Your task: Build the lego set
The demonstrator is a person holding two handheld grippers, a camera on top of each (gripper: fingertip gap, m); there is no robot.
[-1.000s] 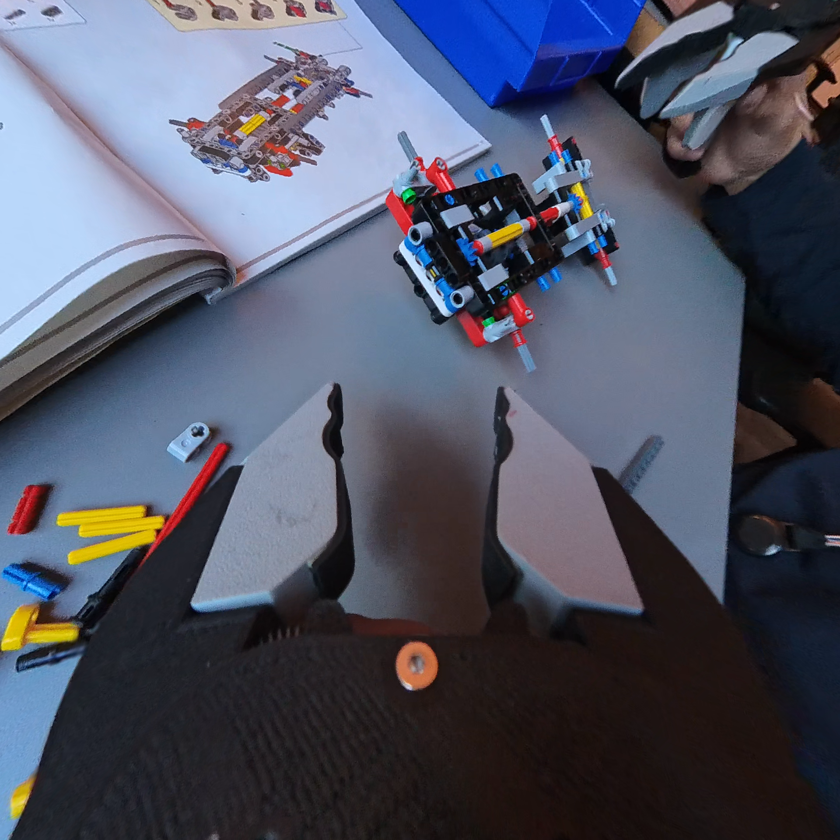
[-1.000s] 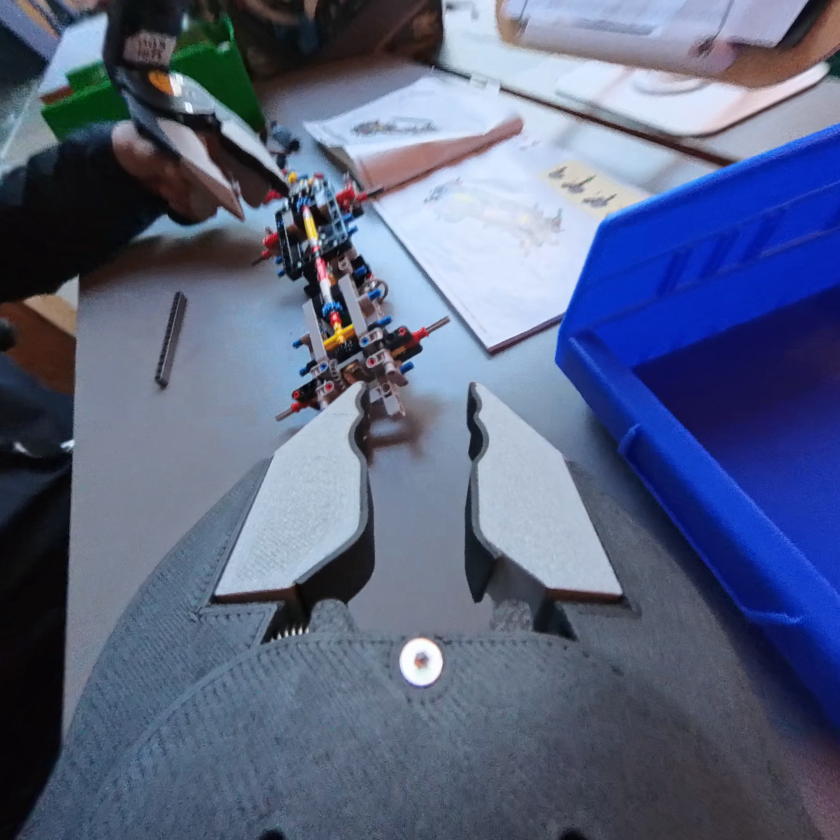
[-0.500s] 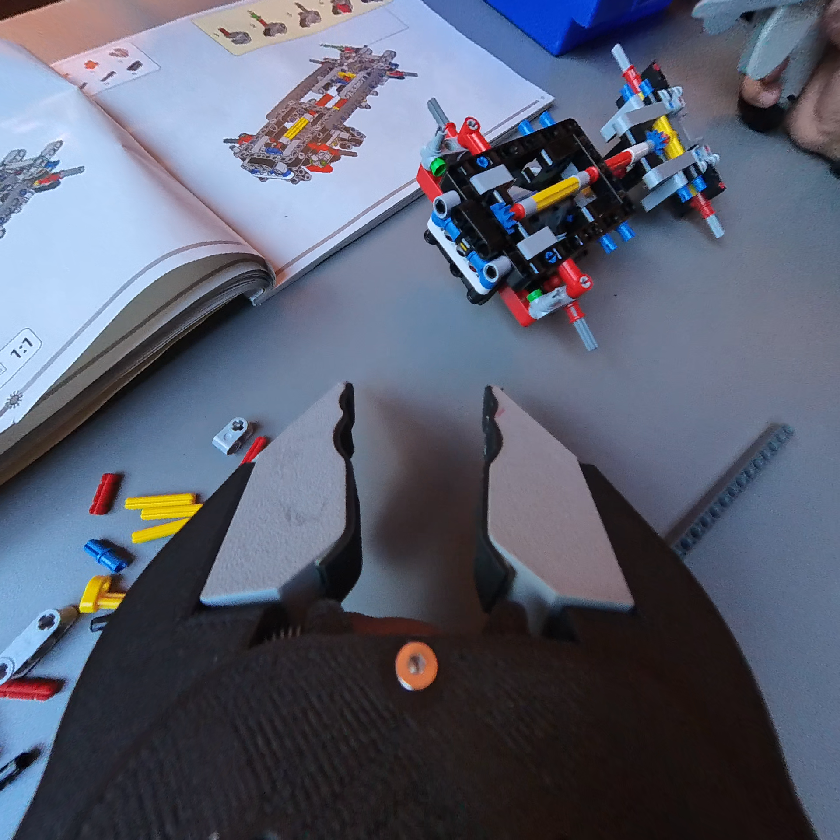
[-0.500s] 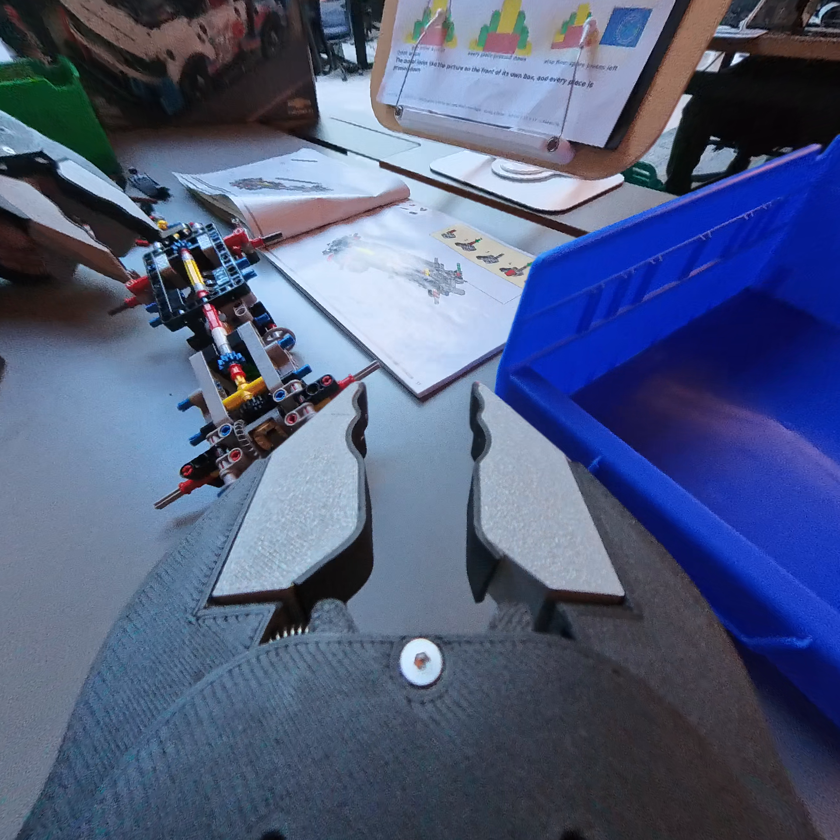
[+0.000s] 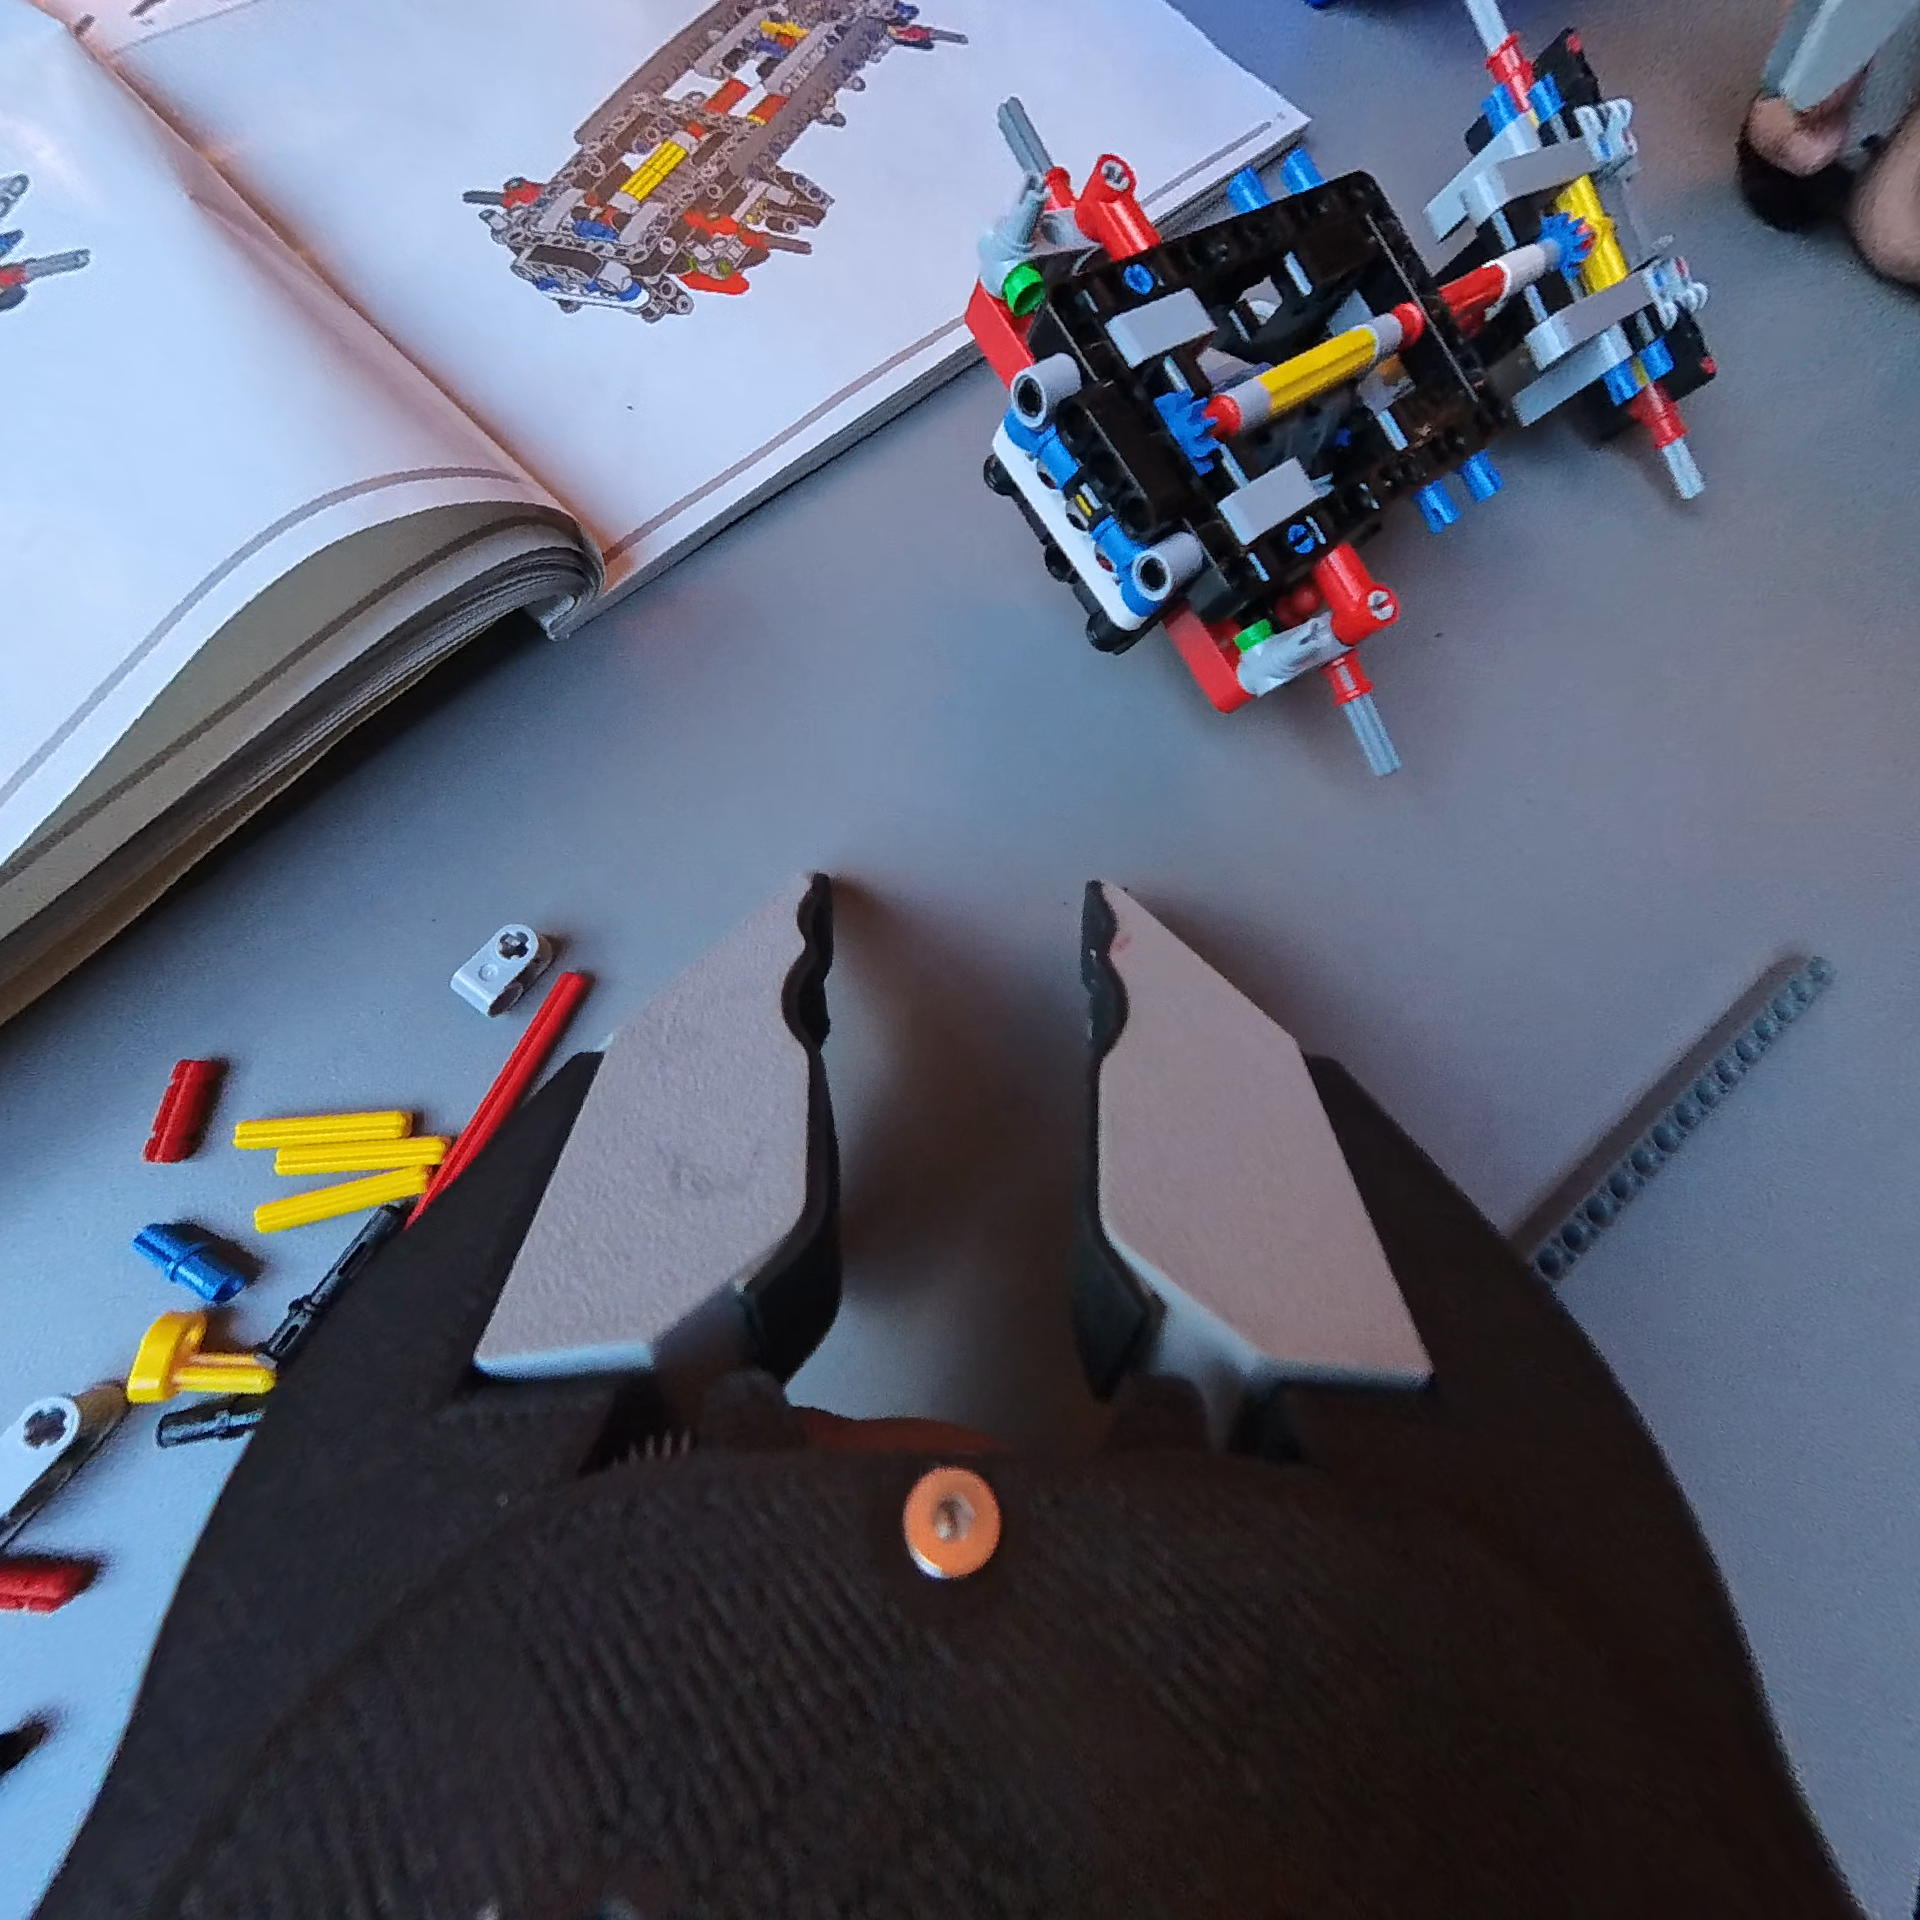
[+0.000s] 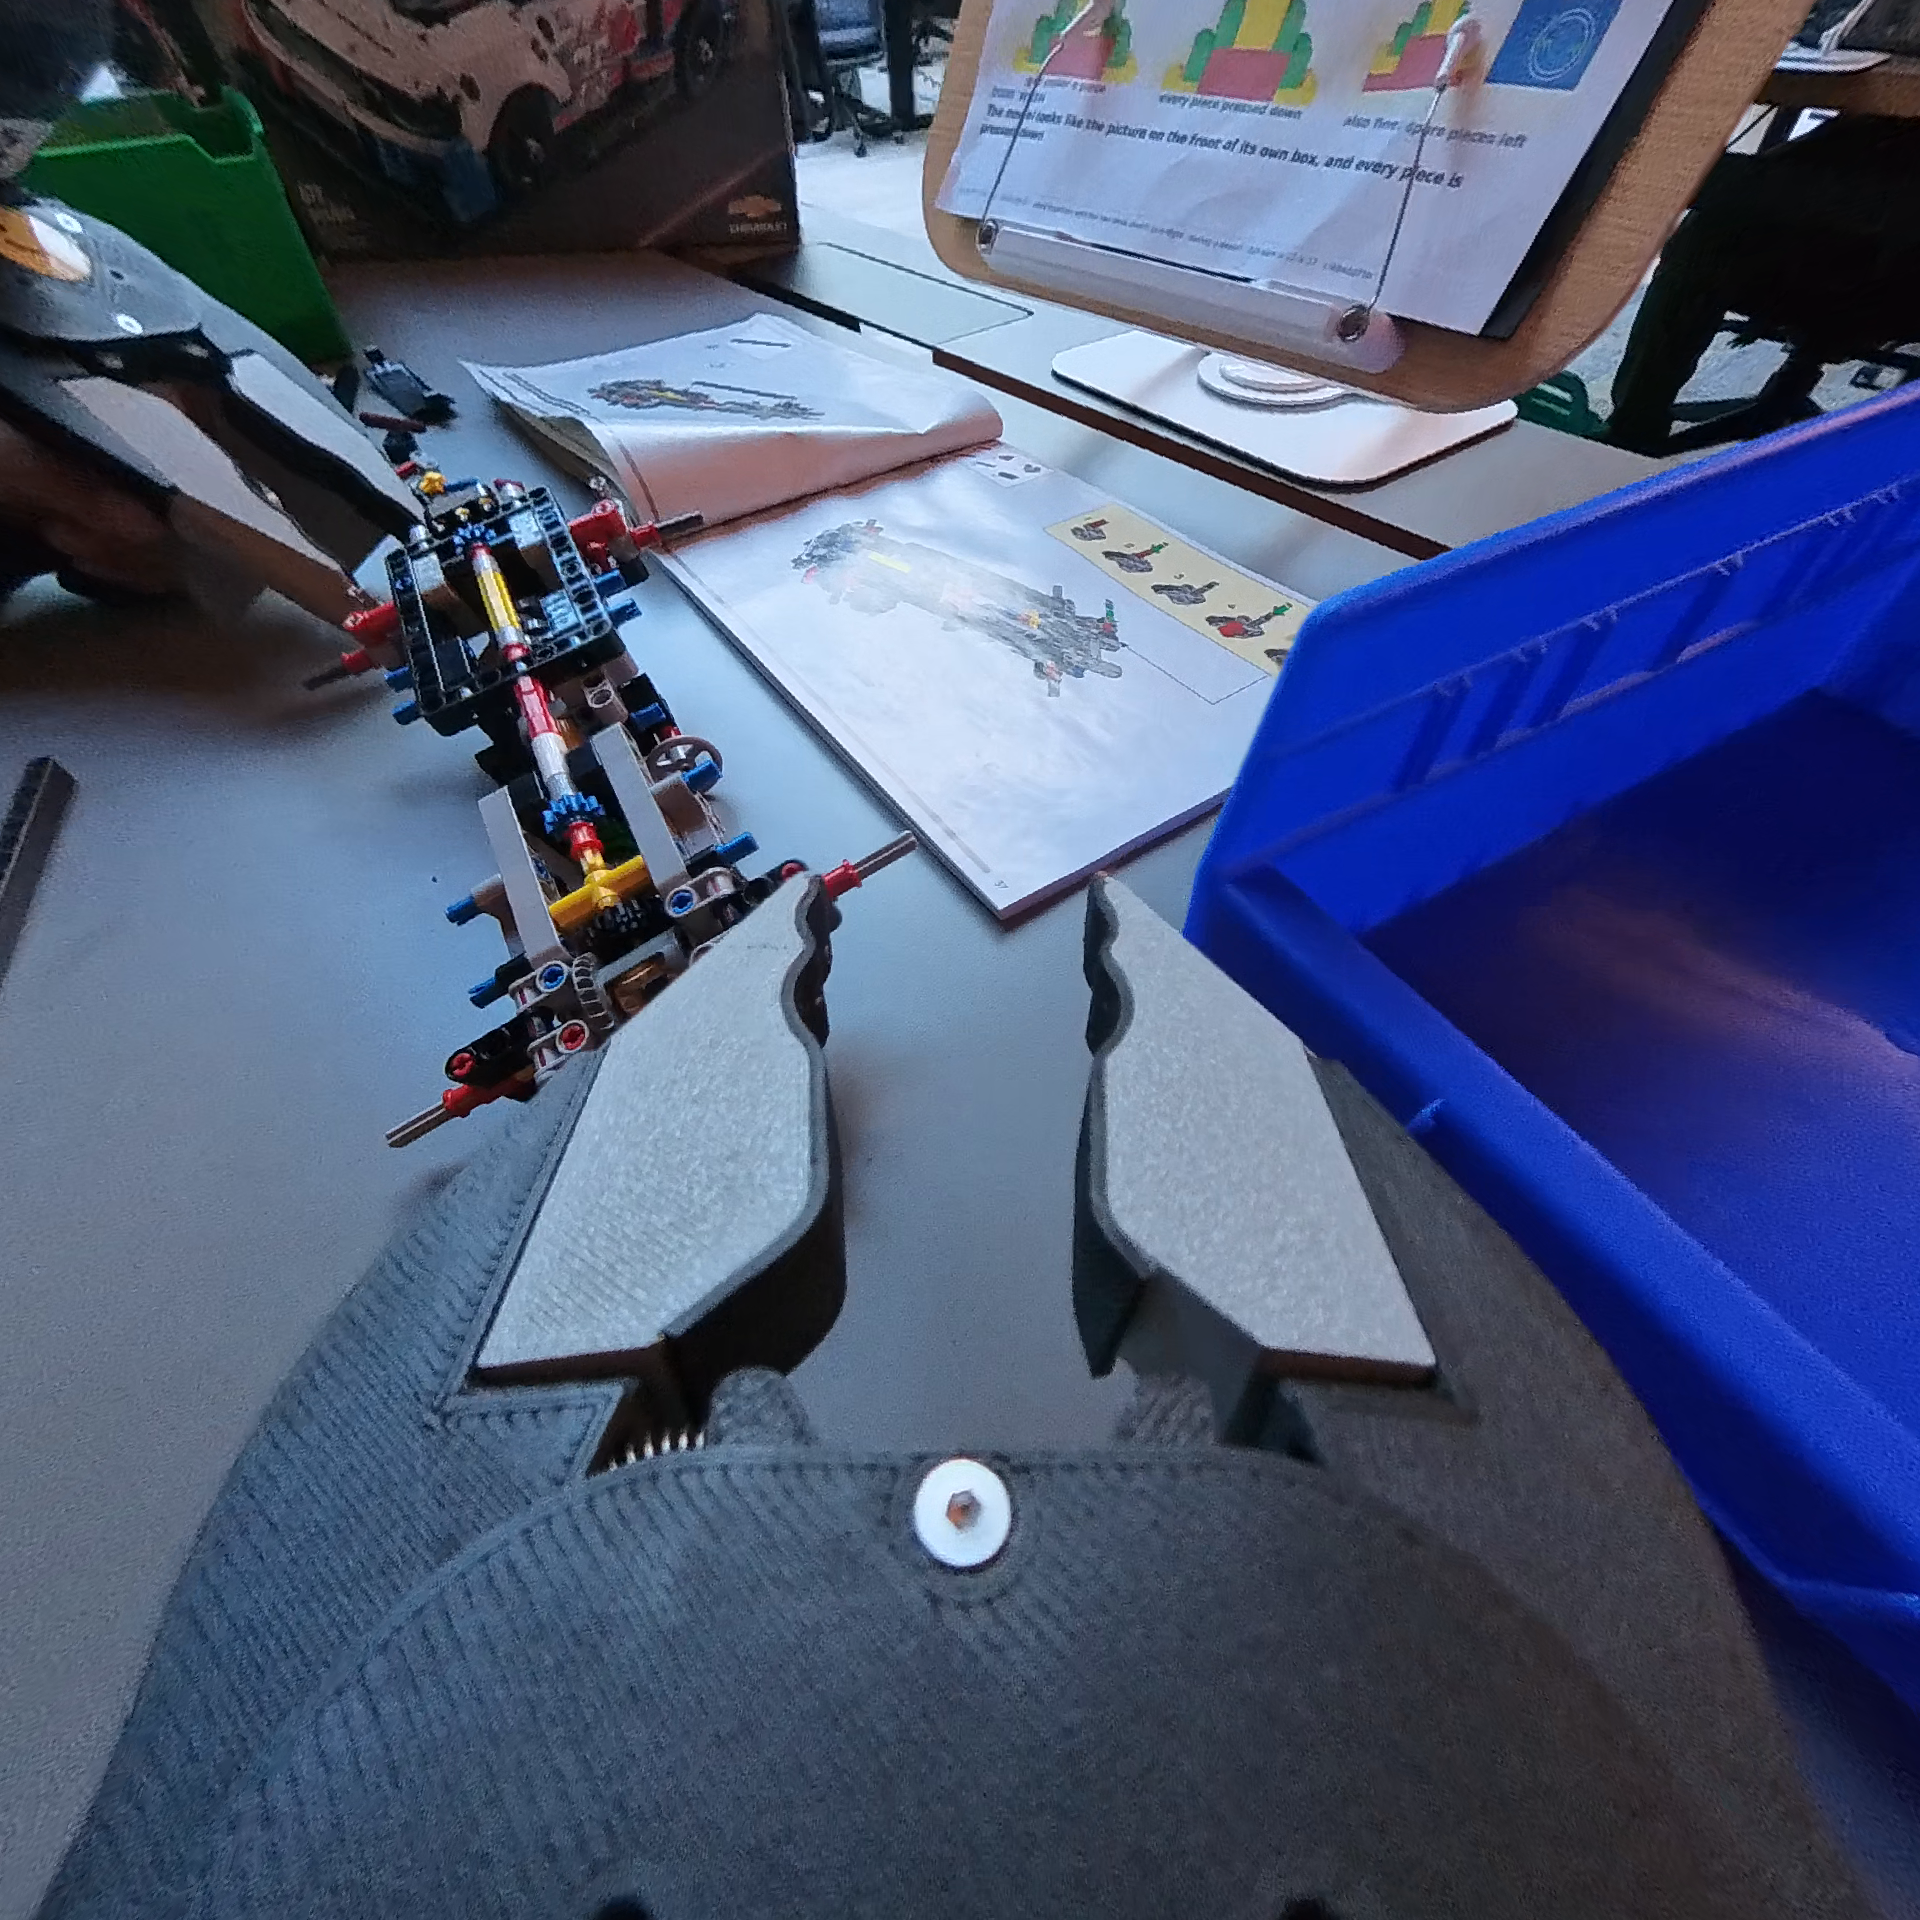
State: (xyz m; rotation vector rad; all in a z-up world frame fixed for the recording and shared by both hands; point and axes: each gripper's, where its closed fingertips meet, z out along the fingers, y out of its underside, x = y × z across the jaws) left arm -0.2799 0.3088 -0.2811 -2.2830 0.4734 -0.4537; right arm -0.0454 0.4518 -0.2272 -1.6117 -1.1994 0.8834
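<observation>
A partly built toy chassis of black, grey, red, blue and yellow bricks [image 5: 1320,405] lies on the grey table [image 5: 831,748]. It also shows in the right wrist view [image 6: 551,748]. My left gripper [image 5: 956,904] is open and empty, hovering over bare table short of the chassis. My right gripper [image 6: 956,904] is open and empty, just right of the chassis' near end, beside a blue bin [image 6: 1621,935]. The left gripper [image 6: 208,468] also shows in the right wrist view at the chassis' far end.
An open instruction booklet [image 5: 416,343] lies at the far left. Loose small parts lie left of my left gripper: yellow axles [image 5: 332,1153], a red axle [image 5: 509,1081], a grey connector [image 5: 499,966]. A long grey beam [image 5: 1683,1122] lies to its right. A page stand [image 6: 1299,156], a box [image 6: 520,114] and a green bin [image 6: 197,218] stand behind. The gap from one gripper's tips to the other's is roughly 30 centimeters.
My left gripper's fingers have closed partway on nothing while the view moved nearer the chassis and booklet. My right gripper has opened a little and swung right, toward the blue bin.
</observation>
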